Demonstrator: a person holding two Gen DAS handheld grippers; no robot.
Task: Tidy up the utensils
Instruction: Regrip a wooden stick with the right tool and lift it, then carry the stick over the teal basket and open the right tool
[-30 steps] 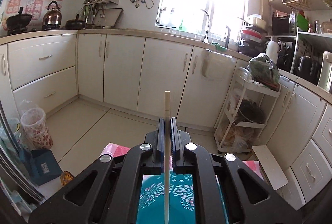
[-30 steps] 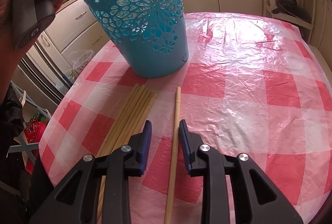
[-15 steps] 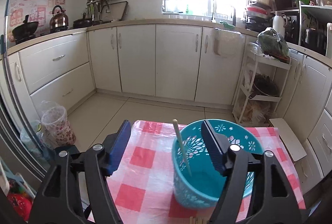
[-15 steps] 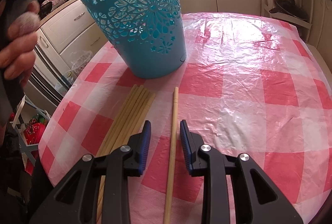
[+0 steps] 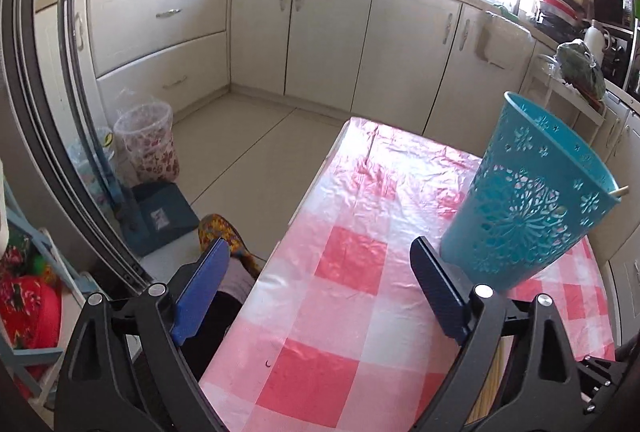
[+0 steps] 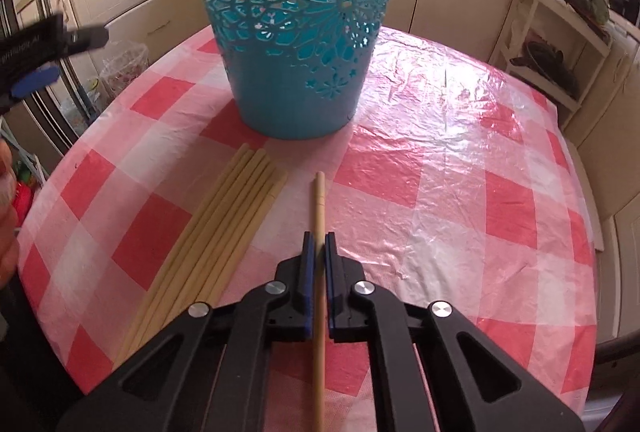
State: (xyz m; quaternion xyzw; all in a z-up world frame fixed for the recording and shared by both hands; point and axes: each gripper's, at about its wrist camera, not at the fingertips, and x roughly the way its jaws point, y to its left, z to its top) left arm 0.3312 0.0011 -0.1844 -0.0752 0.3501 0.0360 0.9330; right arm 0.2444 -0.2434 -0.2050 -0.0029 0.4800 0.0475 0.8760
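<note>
Left wrist view: left gripper [image 5: 316,296] wide apart after just opening, nothing held; one chopstick tip [image 5: 619,191] poking over the teal basket [image 5: 524,200] rim, so one delivered.

Right wrist view: right gripper [image 6: 317,252] just clamped on a single chopstick [image 6: 319,216] lying on the checked tablecloth [image 6: 440,172]; bundle of chopsticks [image 6: 224,228] beside it, not yet moved.

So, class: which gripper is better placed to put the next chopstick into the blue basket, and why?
The right gripper: its jaws have just closed on the single chopstick, pointing at the blue basket. The left gripper is wide open and empty, over the table edge.
</note>
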